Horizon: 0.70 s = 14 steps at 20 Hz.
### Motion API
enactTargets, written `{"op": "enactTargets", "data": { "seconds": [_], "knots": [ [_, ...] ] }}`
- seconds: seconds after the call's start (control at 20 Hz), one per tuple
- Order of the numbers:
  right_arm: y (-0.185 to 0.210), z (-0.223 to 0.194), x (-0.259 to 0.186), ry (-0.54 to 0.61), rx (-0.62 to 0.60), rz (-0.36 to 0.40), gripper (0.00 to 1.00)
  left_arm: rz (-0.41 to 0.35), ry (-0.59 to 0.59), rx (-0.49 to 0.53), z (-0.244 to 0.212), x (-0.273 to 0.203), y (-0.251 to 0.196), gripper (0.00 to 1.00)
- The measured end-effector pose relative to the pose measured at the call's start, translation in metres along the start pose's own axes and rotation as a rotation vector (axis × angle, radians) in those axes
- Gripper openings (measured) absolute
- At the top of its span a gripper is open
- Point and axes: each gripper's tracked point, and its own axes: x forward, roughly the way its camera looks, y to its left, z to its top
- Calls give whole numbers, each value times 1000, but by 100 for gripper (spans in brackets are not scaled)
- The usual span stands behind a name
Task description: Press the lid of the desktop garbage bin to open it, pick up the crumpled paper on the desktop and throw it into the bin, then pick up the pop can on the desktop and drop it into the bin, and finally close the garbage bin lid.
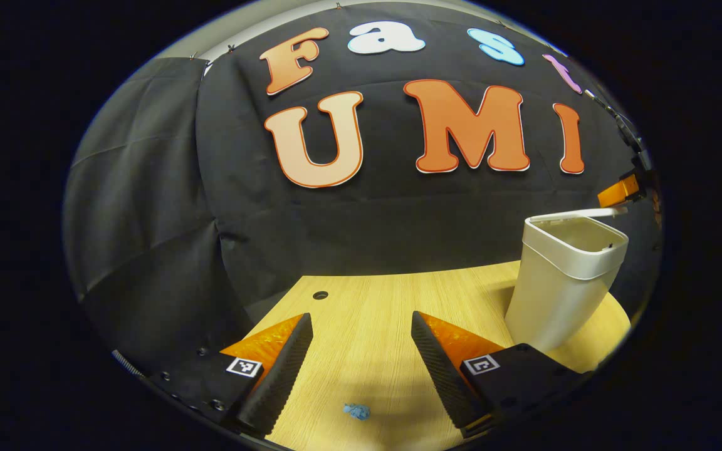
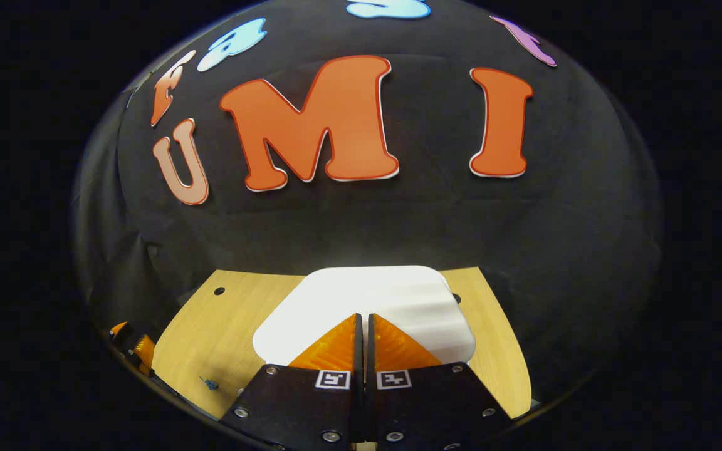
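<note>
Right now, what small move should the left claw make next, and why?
Probably lower the left claw onto the blue paper scrap and close. Its fingers are open, the scrap lies on the table between them, and the bin lid looks raised already.

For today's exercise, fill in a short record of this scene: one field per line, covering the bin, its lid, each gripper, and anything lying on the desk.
bin: white desktop garbage bin, upright on the wooden desk
lid: white lid, ajar, raised above the rim
right gripper: fingers together, tips over the lid
left gripper: fingers spread, nothing between them
on desk: small blue scrap near the left gripper
</note>
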Motion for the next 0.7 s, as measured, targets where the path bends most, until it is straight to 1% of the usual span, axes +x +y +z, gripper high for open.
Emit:
{"op": "enactTargets", "data": {
  "seconds": [0.15, 0.4, 0.5, 0.7],
  "knots": [
    [0, 23, 1, -64, 14, -20, 1, 5, -15, 2, 3, 1, 5, 100],
    [-8, 64, -15, -207, 32, -92, 1, -5, -29, 13, 4, -3, 23, 99],
    [-9, 73, -25, -243, 44, -128, 1, -11, -31, 10, 4, -3, 36, 100],
    [-7, 77, -44, -281, 51, -183, 1, -27, -37, 5, 5, 0, 60, 100]
  ]
}}
